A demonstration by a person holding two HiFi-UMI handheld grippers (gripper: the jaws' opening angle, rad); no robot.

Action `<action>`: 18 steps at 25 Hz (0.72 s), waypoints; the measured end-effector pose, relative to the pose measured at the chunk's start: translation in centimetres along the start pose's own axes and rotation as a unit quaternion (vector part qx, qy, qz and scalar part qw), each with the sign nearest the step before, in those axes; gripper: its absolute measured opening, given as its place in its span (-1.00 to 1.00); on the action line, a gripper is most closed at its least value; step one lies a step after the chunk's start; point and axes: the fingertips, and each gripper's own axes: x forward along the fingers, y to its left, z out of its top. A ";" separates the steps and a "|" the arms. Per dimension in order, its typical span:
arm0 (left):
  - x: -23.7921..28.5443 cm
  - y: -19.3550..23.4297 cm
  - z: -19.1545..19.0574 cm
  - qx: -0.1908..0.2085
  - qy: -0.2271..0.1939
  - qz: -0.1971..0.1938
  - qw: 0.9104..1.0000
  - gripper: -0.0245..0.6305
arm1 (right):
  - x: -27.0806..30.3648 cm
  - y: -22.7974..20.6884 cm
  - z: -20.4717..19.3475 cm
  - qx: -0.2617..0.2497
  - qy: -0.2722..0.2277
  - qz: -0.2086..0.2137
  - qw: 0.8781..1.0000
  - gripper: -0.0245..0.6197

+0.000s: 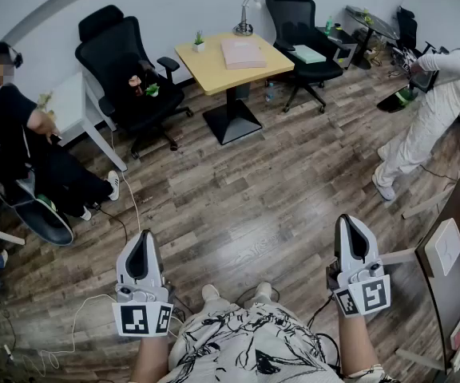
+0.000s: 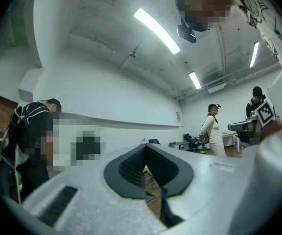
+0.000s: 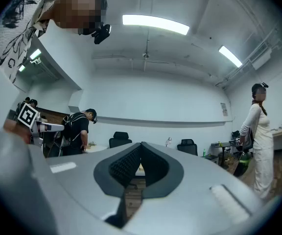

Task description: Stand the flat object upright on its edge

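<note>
Left claw (image 1: 143,234): jaws closed together, nothing between them, held level above the wood floor (image 1: 254,182). Right claw (image 1: 349,219): jaws likewise closed and empty, well apart from the left. Flat pink object (image 1: 243,53): lying flat on the square wooden worktop (image 1: 202,64) across the room, far from both claws. Black chair (image 1: 122,62): left of the worktop.

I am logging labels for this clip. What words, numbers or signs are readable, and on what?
No readable words or numbers anywhere.
Marker cubes on the left gripper and right gripper: black-and-white squares, no letters.
Wall sign: too small to read.
</note>
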 end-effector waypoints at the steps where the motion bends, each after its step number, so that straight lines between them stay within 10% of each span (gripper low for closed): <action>1: 0.1 -0.3 0.0 -0.003 -0.004 -0.012 1.000 -0.92 | 0.0 0.0 -0.1 0.001 -0.001 -0.001 1.000 -0.93; 18: 0.7 -0.8 -0.6 -0.025 -0.004 -0.023 0.999 -0.91 | 0.9 0.4 0.0 0.024 -0.025 0.026 0.999 -0.92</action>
